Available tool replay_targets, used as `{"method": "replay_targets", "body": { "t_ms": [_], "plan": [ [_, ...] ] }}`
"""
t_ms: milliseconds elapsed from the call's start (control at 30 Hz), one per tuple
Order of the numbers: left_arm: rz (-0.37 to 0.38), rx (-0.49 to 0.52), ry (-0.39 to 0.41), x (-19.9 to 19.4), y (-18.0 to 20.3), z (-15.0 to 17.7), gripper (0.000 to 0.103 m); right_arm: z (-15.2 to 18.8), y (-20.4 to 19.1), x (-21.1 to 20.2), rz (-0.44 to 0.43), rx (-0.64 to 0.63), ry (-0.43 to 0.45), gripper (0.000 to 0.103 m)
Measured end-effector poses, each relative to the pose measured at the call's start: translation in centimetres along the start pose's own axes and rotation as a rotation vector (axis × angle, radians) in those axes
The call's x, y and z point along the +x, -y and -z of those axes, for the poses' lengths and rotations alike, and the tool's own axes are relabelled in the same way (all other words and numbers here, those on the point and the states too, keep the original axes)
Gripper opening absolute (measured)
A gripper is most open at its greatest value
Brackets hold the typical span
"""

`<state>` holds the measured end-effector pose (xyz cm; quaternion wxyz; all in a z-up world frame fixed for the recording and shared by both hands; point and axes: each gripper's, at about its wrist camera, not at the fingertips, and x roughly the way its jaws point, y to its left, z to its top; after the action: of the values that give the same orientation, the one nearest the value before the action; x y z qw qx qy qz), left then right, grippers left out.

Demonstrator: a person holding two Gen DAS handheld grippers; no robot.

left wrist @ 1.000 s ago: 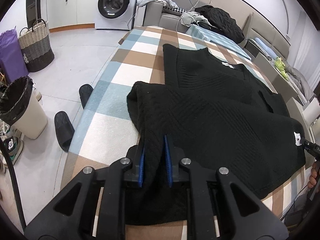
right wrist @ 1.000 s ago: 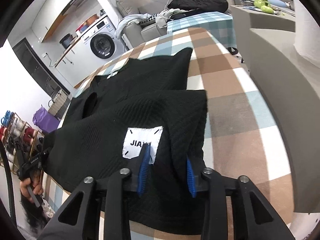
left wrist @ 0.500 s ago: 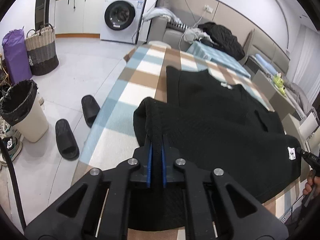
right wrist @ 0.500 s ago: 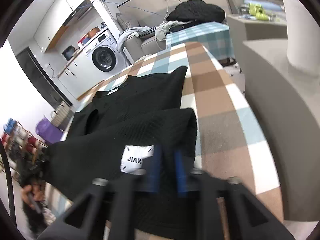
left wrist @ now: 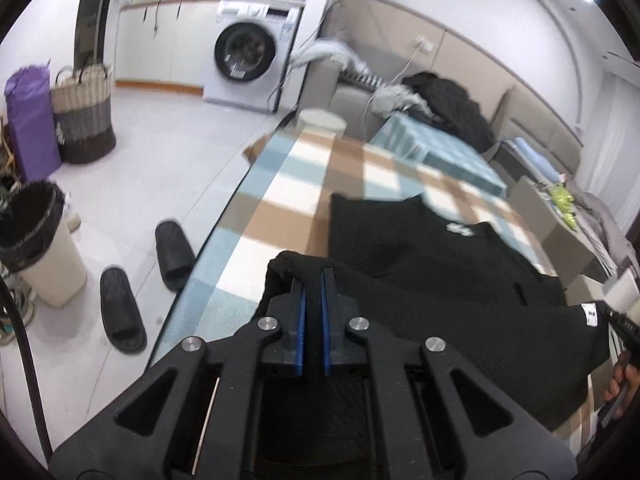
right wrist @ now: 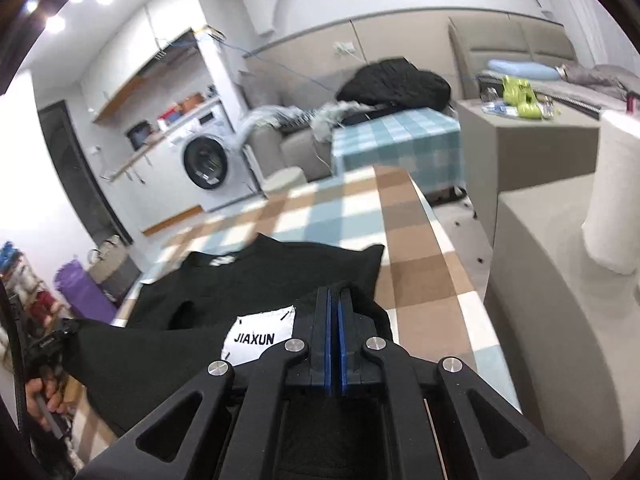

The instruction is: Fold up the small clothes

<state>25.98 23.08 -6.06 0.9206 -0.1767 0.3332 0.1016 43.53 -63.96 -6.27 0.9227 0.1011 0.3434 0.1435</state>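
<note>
Both grippers point forward and downward over the checked table (left wrist: 280, 196), each pinching one near corner of a single black knit vest (left wrist: 440, 280) whose far part lies flat on the cloth while its near hem is raised off it. The left gripper (left wrist: 313, 276) has its blue pads pressed together on a bunched fold of the vest's left corner; the right gripper (right wrist: 333, 296) has its pads squeezed nearly flush on the right corner, just beside one white label (right wrist: 260, 336) reading JIAXUN. A hand (right wrist: 40, 394) wrapped round the left gripper's handle shows at the edge of the right wrist view, and part of the other hand (left wrist: 624, 380) at the edge of the left wrist view. On the floor left of the table: two black slippers (left wrist: 120, 312), one lined bin (left wrist: 36, 240), one woven basket (left wrist: 82, 116), one purple bag (left wrist: 28, 120). One washing machine (left wrist: 248, 64) stands at the back
</note>
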Motion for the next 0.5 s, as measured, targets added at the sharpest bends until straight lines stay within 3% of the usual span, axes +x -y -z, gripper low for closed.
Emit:
{"method": "replay_targets", "body": {
  "t_ms": [100, 167, 233, 300, 500],
  "plan": [
    [-0.024, -0.016, -0.069, 2.4, -0.5, 0.9, 0.005, 0.9, 0.7, 3.2, 0.075, 0.01, -0.104, 0.004],
    [-0.044, -0.016, -0.1, 2.8, -0.7, 1.6, 0.011, 1.4, 1.1, 4.0, 0.098, 0.022, -0.161, 0.008],
    [-0.067, -0.015, -0.103, 2.5, -1.1, 2.2, 0.027, 1.9, 2.0, 3.5, 0.073, 0.056, -0.179, 0.016],
    [-0.072, -0.021, -0.098, 1.8, -1.5, 2.9, 0.036, 2.6, 3.1, 1.8, 0.046, 0.112, -0.174, 0.037],
    [-0.079, -0.049, -0.088, -1.9, -2.2, 4.7, 0.058, 5.7, 5.5, -4.4, -0.078, 0.33, -0.16, 0.049]
  ]
}}
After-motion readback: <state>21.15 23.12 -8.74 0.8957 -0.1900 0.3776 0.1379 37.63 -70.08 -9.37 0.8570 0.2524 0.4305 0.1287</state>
